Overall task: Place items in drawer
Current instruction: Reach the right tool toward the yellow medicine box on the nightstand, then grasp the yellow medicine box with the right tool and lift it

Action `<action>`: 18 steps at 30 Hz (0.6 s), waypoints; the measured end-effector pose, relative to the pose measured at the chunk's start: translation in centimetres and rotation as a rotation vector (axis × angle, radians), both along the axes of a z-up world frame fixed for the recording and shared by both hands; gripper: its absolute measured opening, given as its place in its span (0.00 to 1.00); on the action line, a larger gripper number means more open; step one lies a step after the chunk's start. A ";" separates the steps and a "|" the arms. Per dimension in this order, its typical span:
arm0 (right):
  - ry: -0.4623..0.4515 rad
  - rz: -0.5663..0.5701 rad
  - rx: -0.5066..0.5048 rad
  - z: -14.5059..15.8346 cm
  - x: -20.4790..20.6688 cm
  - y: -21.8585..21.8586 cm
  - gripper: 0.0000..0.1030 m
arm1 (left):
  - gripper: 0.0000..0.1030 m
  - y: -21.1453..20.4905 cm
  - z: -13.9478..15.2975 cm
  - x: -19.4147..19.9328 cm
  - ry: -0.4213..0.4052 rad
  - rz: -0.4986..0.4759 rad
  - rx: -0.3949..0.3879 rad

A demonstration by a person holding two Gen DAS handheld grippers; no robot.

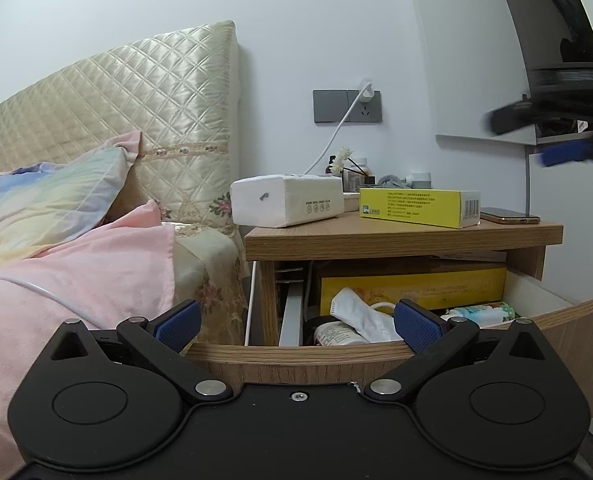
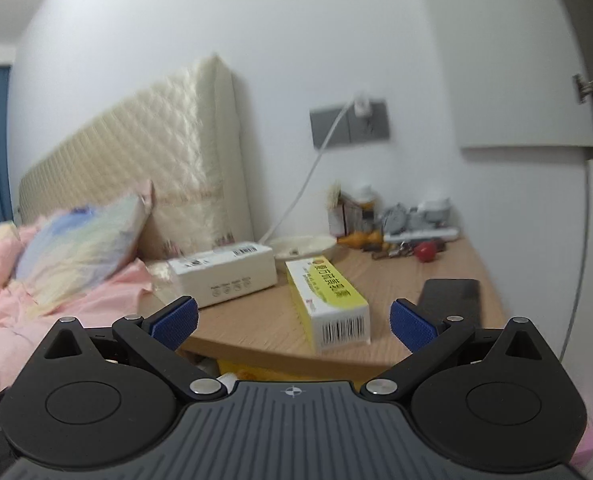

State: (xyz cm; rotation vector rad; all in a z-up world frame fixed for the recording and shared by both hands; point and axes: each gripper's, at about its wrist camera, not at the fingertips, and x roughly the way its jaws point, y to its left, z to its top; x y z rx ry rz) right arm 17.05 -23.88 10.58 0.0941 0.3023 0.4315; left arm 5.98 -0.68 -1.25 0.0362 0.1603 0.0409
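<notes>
Both the left gripper [image 1: 296,326] and the right gripper [image 2: 292,320] have their fingers spread wide, empty. The yellow box [image 2: 328,304] lies at the counter's [image 2: 396,276] front edge, above the open drawer [image 1: 296,354]

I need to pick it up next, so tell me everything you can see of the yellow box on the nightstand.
The yellow box is a long, cardboard-looking carton, closed, with a yellow printed top and a white end bearing a barcode. It lies flat near the nightstand's front edge, beside the white tissue pack. Nothing grips it; the right gripper is open in front of it.
</notes>
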 end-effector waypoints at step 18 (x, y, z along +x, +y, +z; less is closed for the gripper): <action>0.262 -0.017 -0.255 -0.9 15.5 6.5 0.70 | 0.99 0.5 0.4 -0.5 -0.004 -0.029 -0.036</action>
